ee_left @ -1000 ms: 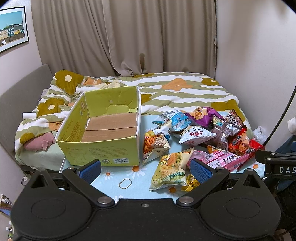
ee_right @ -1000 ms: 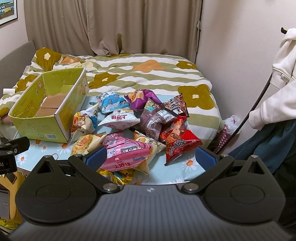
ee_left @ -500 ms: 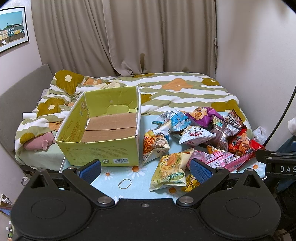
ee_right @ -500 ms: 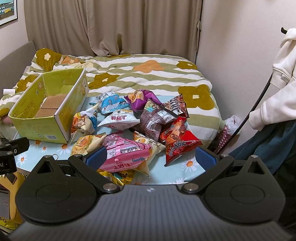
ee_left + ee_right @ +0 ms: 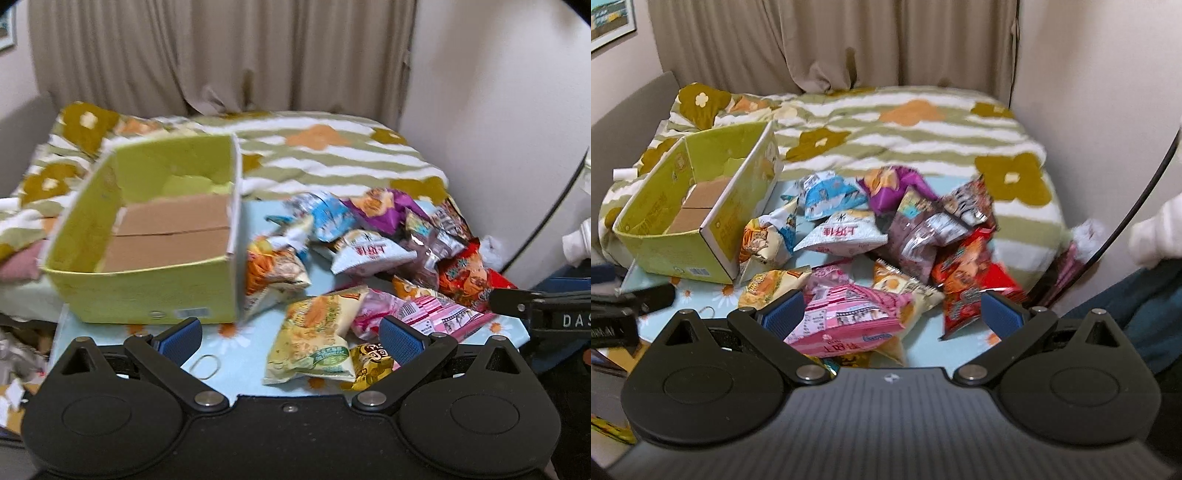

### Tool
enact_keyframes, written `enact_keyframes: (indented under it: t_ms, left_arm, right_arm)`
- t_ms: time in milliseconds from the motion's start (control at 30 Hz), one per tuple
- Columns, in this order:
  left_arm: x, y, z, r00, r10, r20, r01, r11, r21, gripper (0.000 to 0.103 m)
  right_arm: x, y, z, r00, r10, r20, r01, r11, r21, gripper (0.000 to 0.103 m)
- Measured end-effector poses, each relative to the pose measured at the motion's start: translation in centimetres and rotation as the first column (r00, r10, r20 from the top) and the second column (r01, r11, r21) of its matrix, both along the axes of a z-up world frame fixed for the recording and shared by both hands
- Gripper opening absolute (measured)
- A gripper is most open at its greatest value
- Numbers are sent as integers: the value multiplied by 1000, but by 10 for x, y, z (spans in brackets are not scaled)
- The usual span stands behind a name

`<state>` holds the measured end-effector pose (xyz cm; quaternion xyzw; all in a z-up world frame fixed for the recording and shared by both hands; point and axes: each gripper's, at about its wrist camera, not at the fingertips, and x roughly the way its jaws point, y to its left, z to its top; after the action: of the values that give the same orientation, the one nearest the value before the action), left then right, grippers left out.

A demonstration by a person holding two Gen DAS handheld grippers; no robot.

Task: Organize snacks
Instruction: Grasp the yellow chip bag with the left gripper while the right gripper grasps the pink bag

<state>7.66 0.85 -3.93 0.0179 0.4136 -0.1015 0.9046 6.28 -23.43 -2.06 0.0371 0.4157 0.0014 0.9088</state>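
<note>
Left wrist view shows the left gripper (image 5: pixel 290 336) spread wide and empty above the near edge of a small table (image 5: pixel 255 373) with a daisy-print cloth, a rubber band (image 5: pixel 205 366) lying just ahead of its left finger. An open yellow-green cardboard box (image 5: pixel 155 295) sits at the table's left, nothing in it but its brown flaps. Beside the box lies a heap of snack bags, a yellow chip bag (image 5: pixel 314 334) nearest. Right wrist view has the right gripper (image 5: pixel 892 314) also wide open and holding nothing, hovering over a pink snack bag (image 5: pixel 849 317), with a red bag (image 5: pixel 971 284) toward its right finger and a white bag (image 5: pixel 842 232) farther back. A flower-patterned bed (image 5: pixel 923 125) lies behind the table.
</note>
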Motion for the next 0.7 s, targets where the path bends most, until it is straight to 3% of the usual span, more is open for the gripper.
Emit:
enact_keyframes:
  t_ms: [233,467,700]
  left_arm:
    - [51,-2,-51,987,-101,-128,95,994,-51,103]
    - [89,-14,-93,950,-208,-233,196,978,-74,100]
    - [108,-20,-126,909,-276,-311,262,961,-88,90]
  right_arm:
    - [34,14,-36,994,-46,-99,49,998,32,103]
    - [63,32,-64,977,-93,-192,96,995,3,103]
    - [80,40,-87,958,-110,-265,102,994,-43,103]
